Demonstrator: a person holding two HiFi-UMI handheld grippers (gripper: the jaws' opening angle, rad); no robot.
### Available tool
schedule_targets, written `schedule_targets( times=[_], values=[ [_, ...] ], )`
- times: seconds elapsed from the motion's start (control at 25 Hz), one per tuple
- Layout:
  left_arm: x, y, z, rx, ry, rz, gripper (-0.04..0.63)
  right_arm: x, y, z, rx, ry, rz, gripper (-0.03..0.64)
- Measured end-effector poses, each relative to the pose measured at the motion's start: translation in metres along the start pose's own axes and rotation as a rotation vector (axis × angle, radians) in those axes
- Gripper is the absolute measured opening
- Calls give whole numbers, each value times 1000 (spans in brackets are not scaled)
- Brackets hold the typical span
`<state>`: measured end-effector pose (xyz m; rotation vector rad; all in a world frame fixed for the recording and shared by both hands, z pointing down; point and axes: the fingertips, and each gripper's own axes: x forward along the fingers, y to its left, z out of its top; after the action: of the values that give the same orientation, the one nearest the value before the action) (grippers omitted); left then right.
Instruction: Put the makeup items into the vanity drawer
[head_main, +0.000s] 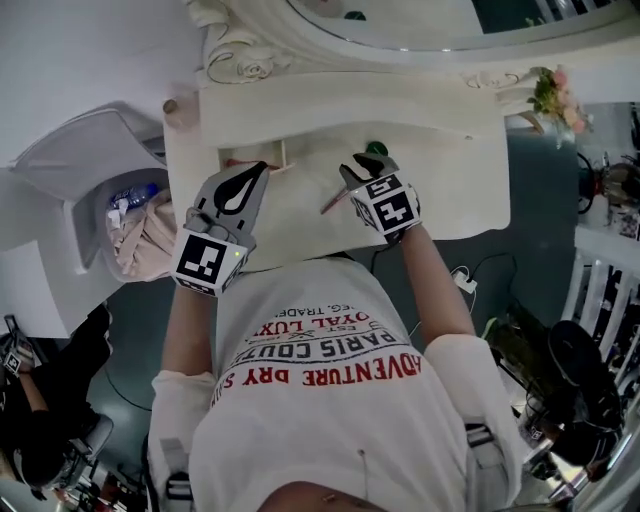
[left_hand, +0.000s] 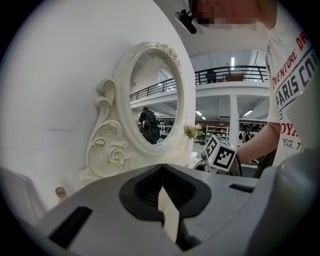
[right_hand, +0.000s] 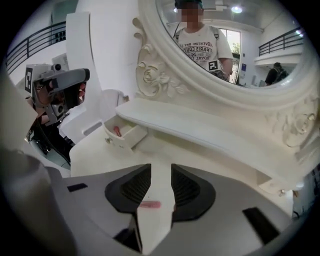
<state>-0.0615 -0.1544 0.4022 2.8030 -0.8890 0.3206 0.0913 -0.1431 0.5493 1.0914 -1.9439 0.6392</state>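
Note:
A small drawer stands pulled out under the vanity's shelf, with a pink-red makeup item lying in it. In the head view the drawer is just beyond my left gripper, whose jaws are shut and empty. My right gripper hovers over the vanity top with its jaws apart. A thin pink stick lies on the top under it, and shows low in the gap between the jaws, free of the pads. A green item sits just beyond the right gripper.
The oval mirror in its carved white frame rises behind the shelf. A flower bunch stands at the vanity's right end. A white stand with cloth items is to the left. Cables lie on the floor to the right.

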Motion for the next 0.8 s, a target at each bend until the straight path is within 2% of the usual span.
schedule_targets(
  times=[0.12,0.36,0.64,0.8],
  values=[
    [23,-13,1,-5,10,-30,2,-4,-28,-19,62,1,-22,123],
    [65,-28,0,-20,29,-11,2,8,-77,-58,91,72,-28,123],
    [95,-41,-11,-53,60,40,2,28,-100,-78,44,132,31,117],
    [101,-48,-17,-63,72,58,2,35,-103,-83,4,156,59,72]
  ],
)
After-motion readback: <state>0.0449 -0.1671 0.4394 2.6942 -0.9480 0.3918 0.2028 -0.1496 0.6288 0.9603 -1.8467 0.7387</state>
